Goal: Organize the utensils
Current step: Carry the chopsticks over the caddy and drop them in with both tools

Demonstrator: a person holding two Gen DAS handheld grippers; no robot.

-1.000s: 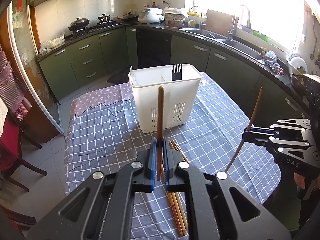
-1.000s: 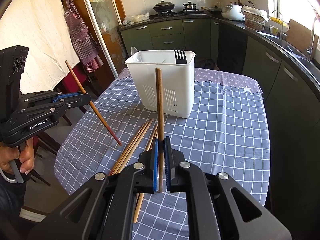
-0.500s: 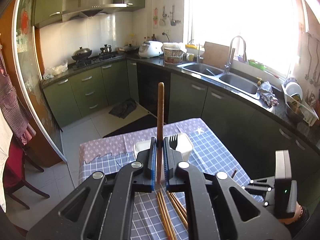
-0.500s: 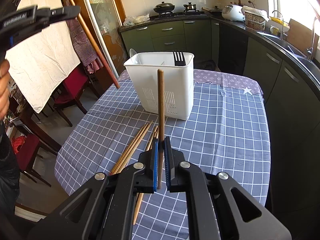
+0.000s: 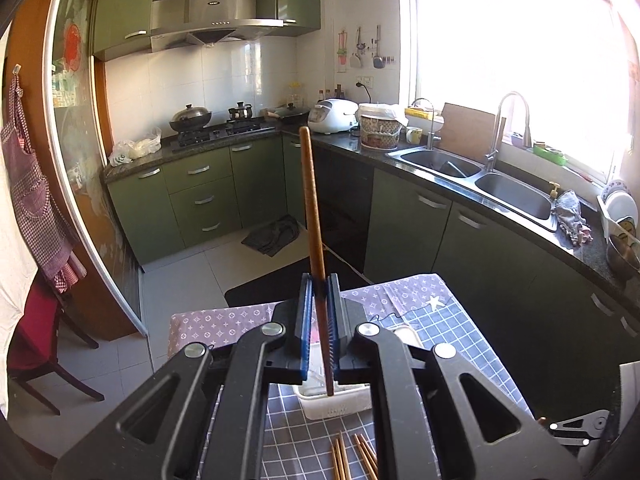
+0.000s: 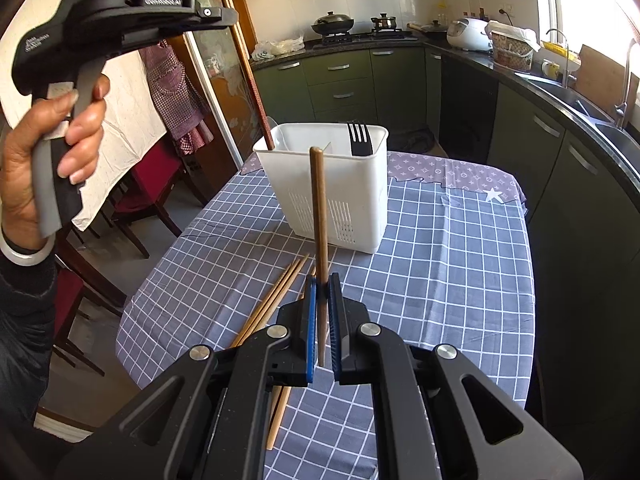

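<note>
My left gripper (image 5: pixel 319 280) is shut on a brown chopstick (image 5: pixel 310 200) that stands nearly upright. It hangs over the white utensil caddy (image 5: pixel 336 408). In the right wrist view the left gripper (image 6: pixel 224 16) is high at the upper left. Its chopstick (image 6: pixel 256 92) slants down to the rim of the caddy (image 6: pixel 340 200) at the left compartment. I cannot tell whether the tip is inside. A black fork (image 6: pixel 359 138) stands in the right compartment. My right gripper (image 6: pixel 323 280) is shut on another brown chopstick (image 6: pixel 320 208), upright in front of the caddy.
Several loose chopsticks (image 6: pixel 276 296) lie on the checked tablecloth (image 6: pixel 440 260) between my right gripper and the caddy. A person's hand (image 6: pixel 76 128) grips the left tool's handle. Red chairs stand left of the table; green cabinets and a sink counter run behind and to the right.
The left gripper has risen and moved toward the caddy with its chopstick, whose lower tip swung from beside the table to the caddy's rim. The right gripper stayed put.
</note>
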